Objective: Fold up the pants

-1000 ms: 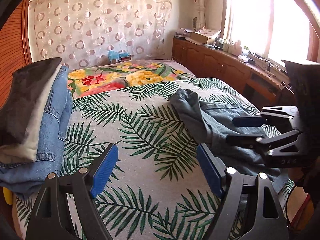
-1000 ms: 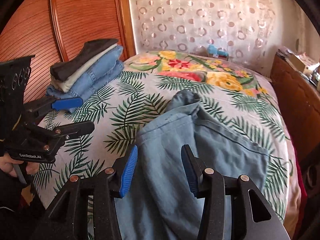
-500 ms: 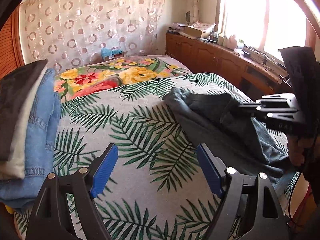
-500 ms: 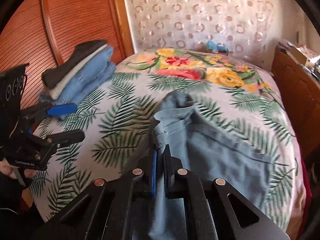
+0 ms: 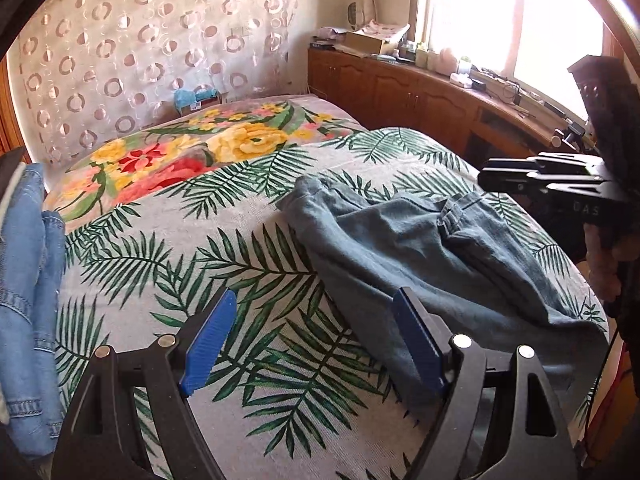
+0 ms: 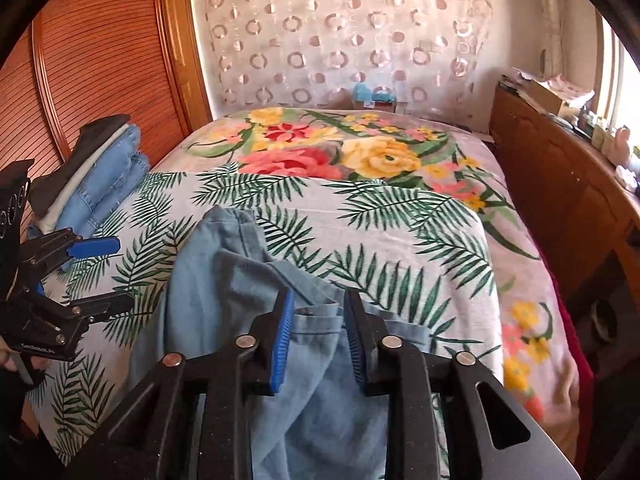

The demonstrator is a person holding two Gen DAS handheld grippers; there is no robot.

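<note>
Grey-blue pants point(image 5: 408, 240) lie rumpled on the palm-leaf bedspread point(image 5: 200, 264), waistband toward the right. In the right wrist view the pants point(image 6: 240, 280) fill the lower middle. My left gripper point(image 5: 310, 344) is open and empty, low over the bedspread just left of the pants; it also shows in the right wrist view point(image 6: 104, 272). My right gripper point(image 6: 318, 336) is partly open just above the waistband fold, holding nothing. In the left wrist view it point(image 5: 492, 176) hangs over the pants' right side.
A stack of folded jeans and other clothes point(image 6: 92, 168) sits at the bed's left edge, also in the left wrist view point(image 5: 28, 280). A floral blanket point(image 6: 340, 152) covers the far bed. Wooden cabinets point(image 5: 420, 92) run along the right, a slatted wardrobe point(image 6: 100, 60) on the left.
My right gripper shut on the pants' waistband half a second ago, pulled it, and has now opened and let go. The pants lie more bunched. My left gripper shifted slightly toward the pants.
</note>
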